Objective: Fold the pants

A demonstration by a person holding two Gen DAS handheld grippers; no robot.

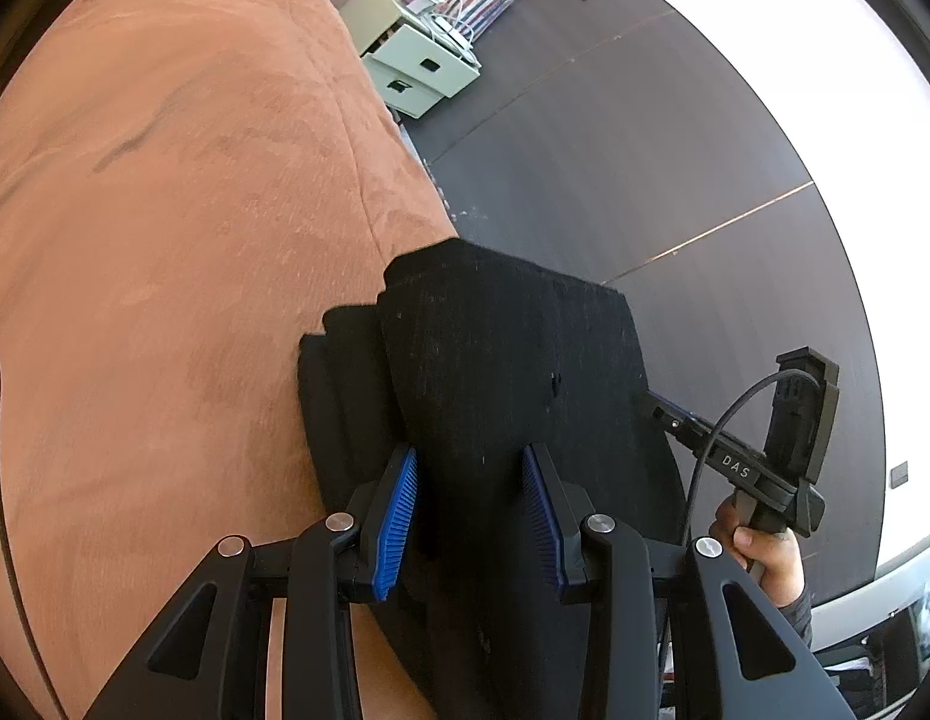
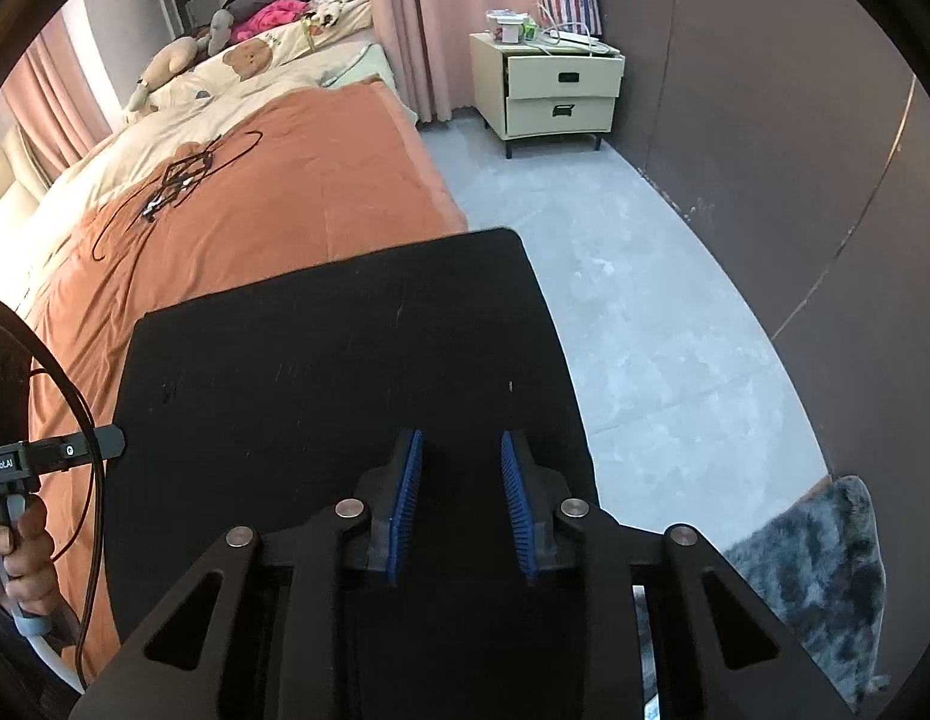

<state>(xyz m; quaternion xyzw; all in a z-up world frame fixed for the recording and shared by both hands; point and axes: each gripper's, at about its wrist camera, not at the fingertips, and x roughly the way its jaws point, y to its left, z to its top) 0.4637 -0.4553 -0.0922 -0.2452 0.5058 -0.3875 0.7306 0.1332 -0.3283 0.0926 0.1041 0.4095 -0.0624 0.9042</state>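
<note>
The black pants (image 1: 513, 360), folded into a flat stack of layers, stick out past the bed's edge over the floor. My left gripper (image 1: 471, 510) is shut on their near edge, and dark cloth fills the gap between its blue pads (image 1: 399, 516). My right gripper (image 2: 462, 504) holds the pants (image 2: 345, 348) the same way at its own side, blue pads (image 2: 516, 504) against the cloth. Each gripper shows in the other's view at the pants' edge: the right gripper (image 1: 660, 411) with a hand (image 1: 765, 558) on its handle, and the left gripper (image 2: 114, 441).
An orange bedspread (image 1: 195, 240) covers the bed, with black cables (image 2: 183, 180) lying on it. A pale nightstand (image 2: 555, 93) with two drawers stands by the pink curtain. Grey floor (image 2: 645, 330) lies to the right, and a dark furry rug (image 2: 825, 570) is near the corner.
</note>
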